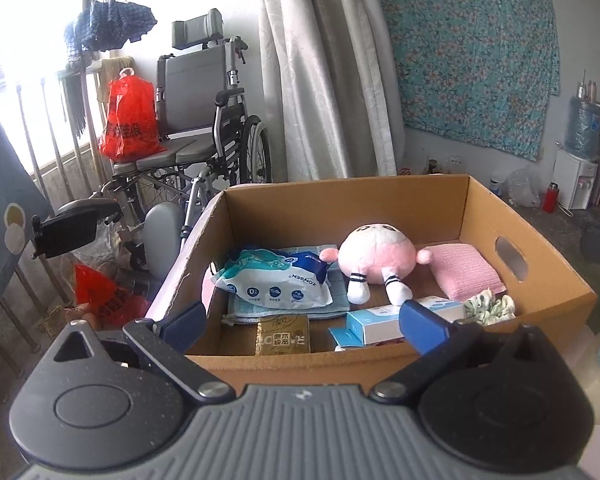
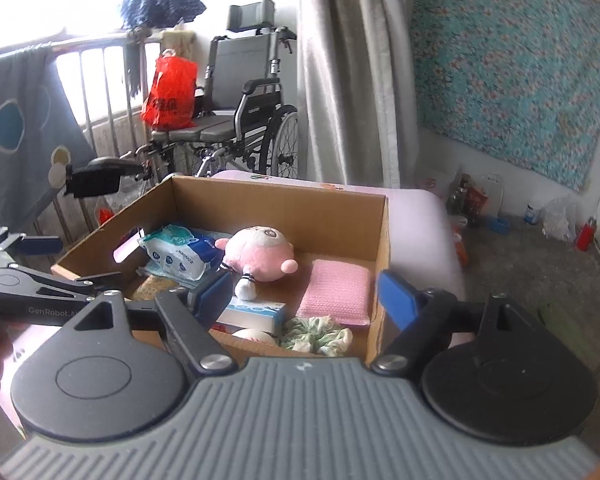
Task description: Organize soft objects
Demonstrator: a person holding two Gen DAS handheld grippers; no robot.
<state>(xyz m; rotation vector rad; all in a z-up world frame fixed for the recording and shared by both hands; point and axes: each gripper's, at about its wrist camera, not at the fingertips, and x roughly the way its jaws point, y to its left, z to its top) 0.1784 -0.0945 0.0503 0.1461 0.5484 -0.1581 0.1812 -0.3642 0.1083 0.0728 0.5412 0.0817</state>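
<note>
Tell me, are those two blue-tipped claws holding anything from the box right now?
No. The left gripper and right gripper both stand open with nothing between their pads, poised at the near edge of the cardboard box.

- cardboard box [image 1: 488,216]: plain brown
- plush toy [image 1: 376,258]: pink and white, with navy-striped white socks
- folded cloth [image 1: 470,270]: pale pink, finely ribbed
- scrunchie [image 2: 320,334]: white with green print
- wipes pack [image 1: 276,278]: white, teal and dark blue
- small packet [image 1: 283,335]: gold
- wall hanging [image 1: 476,60]: turquoise with small pink-white flowers
- bag [image 1: 129,118] on the wheelchair [image 1: 216,120]: bright red with dark lettering
- curtain [image 1: 324,72]: pale grey-beige
- gripper pads [image 2: 398,300]: blue
</note>
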